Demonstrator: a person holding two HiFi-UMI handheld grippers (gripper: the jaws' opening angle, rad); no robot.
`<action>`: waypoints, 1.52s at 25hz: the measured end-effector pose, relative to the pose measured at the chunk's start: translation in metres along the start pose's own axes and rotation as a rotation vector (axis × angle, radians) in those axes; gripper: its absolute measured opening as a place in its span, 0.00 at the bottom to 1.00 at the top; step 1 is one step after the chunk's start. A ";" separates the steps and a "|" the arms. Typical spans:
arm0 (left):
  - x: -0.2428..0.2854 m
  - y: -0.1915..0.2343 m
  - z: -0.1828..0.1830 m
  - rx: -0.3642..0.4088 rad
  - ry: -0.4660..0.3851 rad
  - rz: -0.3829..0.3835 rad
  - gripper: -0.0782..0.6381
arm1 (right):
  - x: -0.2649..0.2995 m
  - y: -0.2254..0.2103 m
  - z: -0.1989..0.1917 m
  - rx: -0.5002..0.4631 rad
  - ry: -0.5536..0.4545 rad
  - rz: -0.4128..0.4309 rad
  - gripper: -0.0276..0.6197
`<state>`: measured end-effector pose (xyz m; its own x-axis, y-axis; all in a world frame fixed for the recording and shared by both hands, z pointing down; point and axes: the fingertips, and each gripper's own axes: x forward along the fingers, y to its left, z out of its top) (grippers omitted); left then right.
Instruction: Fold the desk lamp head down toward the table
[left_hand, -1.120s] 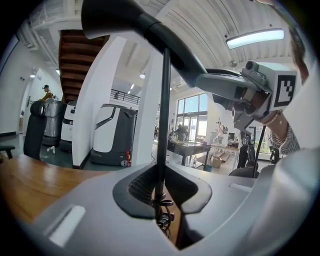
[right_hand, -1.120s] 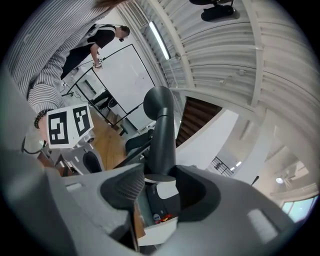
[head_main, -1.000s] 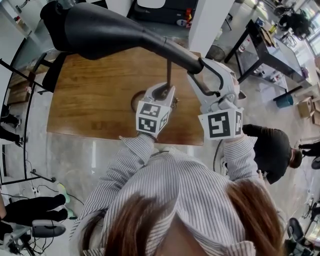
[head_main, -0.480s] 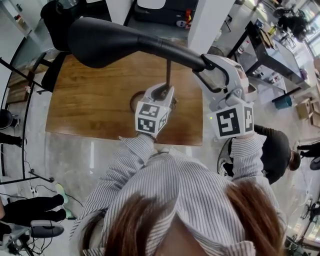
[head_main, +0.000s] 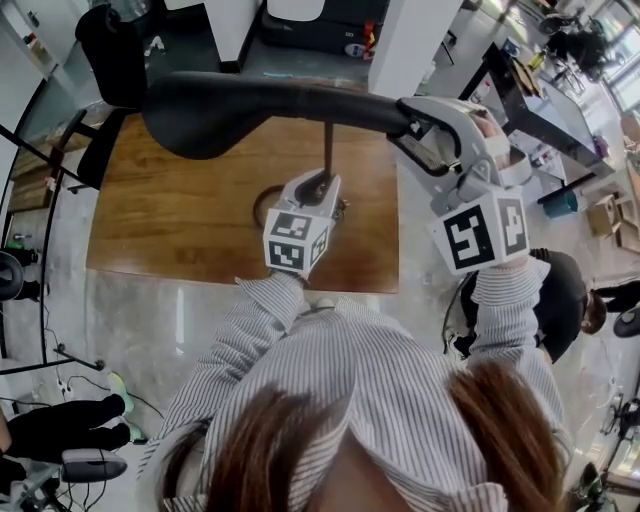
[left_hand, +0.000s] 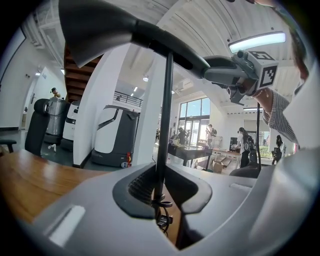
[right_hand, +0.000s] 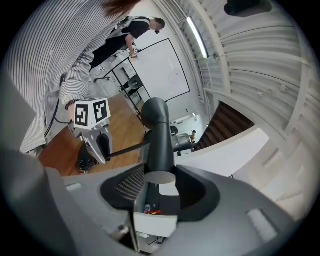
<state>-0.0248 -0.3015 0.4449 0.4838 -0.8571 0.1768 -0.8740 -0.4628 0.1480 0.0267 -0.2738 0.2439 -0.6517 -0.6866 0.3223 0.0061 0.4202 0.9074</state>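
Overhead, the black desk lamp head (head_main: 205, 112) hangs above the far left part of the wooden table (head_main: 170, 225), broad at the shade and tapering to a slim neck that runs almost level to the right. A thin dark pole (head_main: 328, 150) rises from the round base (head_main: 262, 205) on the table to meet that neck. The left gripper (left_hand: 160, 192) is clenched on the pole low down, just above the base. The right gripper (right_hand: 159, 182) is clamped on the neck's rear end, out past the table's right edge. Around them stand a white column (head_main: 410, 40), a dark bench (head_main: 520, 95) and a dark-clothed person (head_main: 565, 300); the shade hides part of the tabletop.
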 end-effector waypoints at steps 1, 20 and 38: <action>0.000 0.001 0.000 -0.001 0.000 0.001 0.19 | 0.000 -0.002 0.001 -0.013 0.004 0.008 0.34; -0.001 0.000 0.001 -0.019 0.002 -0.001 0.19 | -0.006 -0.024 0.014 -0.260 0.049 0.164 0.34; 0.003 -0.001 -0.001 0.003 0.016 -0.004 0.19 | -0.005 -0.036 0.019 -0.454 0.107 0.305 0.34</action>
<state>-0.0225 -0.3036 0.4465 0.4876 -0.8516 0.1923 -0.8724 -0.4665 0.1459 0.0151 -0.2740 0.2049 -0.4890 -0.6402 0.5925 0.5238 0.3276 0.7863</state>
